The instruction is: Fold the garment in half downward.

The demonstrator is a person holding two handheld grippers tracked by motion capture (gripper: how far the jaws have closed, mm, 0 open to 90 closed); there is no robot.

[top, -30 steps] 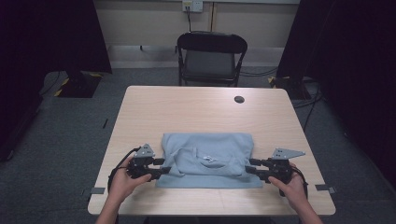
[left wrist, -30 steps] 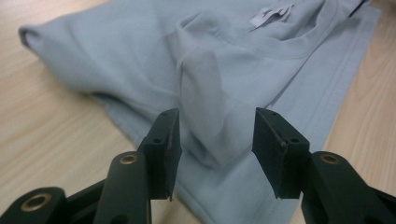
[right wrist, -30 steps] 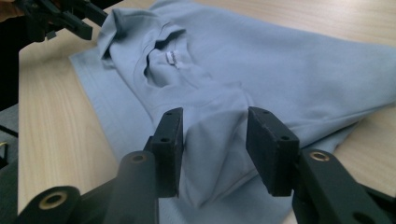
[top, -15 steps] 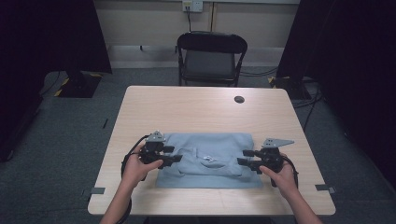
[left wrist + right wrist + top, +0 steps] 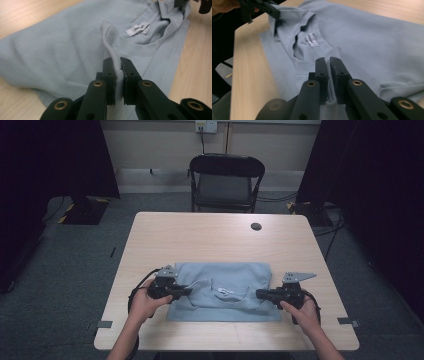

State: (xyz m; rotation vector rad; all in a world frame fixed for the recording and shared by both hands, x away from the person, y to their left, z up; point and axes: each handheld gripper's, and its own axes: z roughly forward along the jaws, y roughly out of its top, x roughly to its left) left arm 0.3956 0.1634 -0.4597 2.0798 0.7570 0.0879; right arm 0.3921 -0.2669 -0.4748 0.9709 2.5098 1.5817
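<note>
High view: shirt (image 5: 235, 285) shoulders newly pinched.

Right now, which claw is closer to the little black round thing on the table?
The right claw. The black disc lies far up the table, almost straight beyond it, while the left claw sits farther off to the left. Both pinch the blue shirt.
</note>
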